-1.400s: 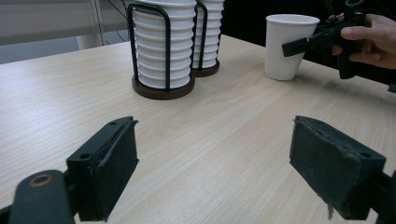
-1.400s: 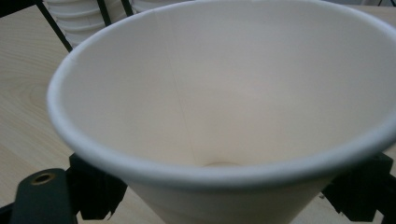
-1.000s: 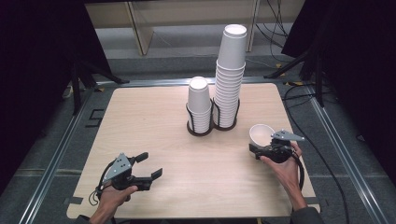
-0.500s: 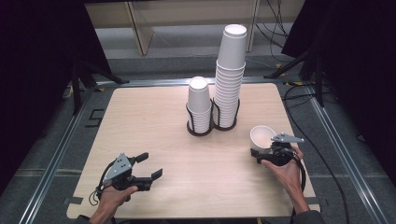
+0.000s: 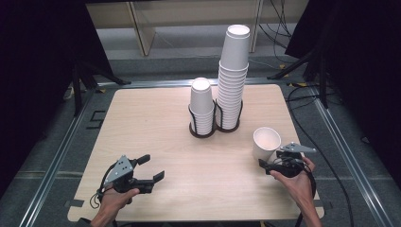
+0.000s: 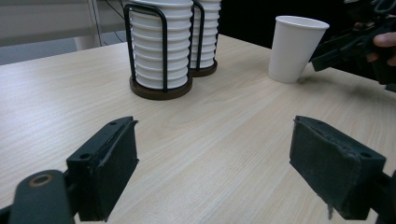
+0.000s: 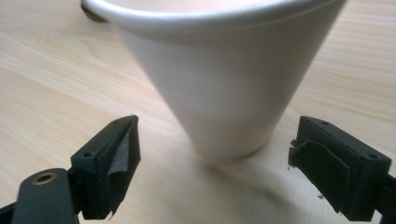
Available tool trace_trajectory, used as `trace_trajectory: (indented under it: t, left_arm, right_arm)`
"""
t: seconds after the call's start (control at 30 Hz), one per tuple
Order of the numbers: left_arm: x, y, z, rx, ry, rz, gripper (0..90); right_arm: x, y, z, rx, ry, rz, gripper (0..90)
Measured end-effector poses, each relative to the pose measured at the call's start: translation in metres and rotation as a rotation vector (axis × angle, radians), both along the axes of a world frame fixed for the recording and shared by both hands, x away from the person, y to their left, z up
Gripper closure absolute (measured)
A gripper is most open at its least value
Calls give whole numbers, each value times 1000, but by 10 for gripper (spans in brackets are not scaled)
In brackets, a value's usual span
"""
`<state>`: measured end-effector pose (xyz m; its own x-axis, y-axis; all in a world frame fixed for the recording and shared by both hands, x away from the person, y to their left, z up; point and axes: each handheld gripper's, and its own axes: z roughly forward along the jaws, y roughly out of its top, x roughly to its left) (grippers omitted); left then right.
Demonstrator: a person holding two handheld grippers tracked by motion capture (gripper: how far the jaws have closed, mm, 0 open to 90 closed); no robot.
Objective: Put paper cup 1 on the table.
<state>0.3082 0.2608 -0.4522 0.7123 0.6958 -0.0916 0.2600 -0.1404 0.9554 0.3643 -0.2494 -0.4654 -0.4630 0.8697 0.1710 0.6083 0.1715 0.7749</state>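
The paper cup looks light and crushable; the right claw, wide open, should squeeze its lower wall gently.

Overhead forward-down; two table-level views, shared cup

Even overhead light keeps the bench bright while the surroundings fall into near-black, and shadows under things are soft and short. In the right gripper view the cup is so close that it blurs, its rim glaring white. The high view is slightly soft and grainy.
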Motion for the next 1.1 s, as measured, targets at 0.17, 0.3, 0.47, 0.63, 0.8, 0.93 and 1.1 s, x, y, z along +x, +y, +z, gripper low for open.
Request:
trace_trajectory:
  t: [0.17, 0.3, 0.47, 0.63, 0.8, 0.93, 1.1]
  left_arm:
    - [0, -1, 0, -2, 1, 1, 147]
    - [0, 0, 0, -2, 2, 4, 147]
    - [1, -1, -2, -16, -6, -2, 147]
    - [1, -1, -2, -5, 7, 7, 147]
    - [2, 0, -2, 2, 5, 7, 147]
    - [4, -1, -4, -13, 1, 2, 147]
    - [4, -1, -4, -17, 4, 7, 147]
  right_arm:
    - [-17, -3, 6, 27, -36, -3, 154]
    - [-29, 2, 12, 80, -43, 8, 155]
    - [-38, 6, 20, 68, -103, 56, 155]
    - [-47, 16, 30, 86, -104, 99, 156]
    - [-53, 32, 47, 105, -143, 152, 158]
    - [-52, 45, 67, 114, -165, 179, 158]
    - [-40, 59, 93, 150, -173, 164, 157]
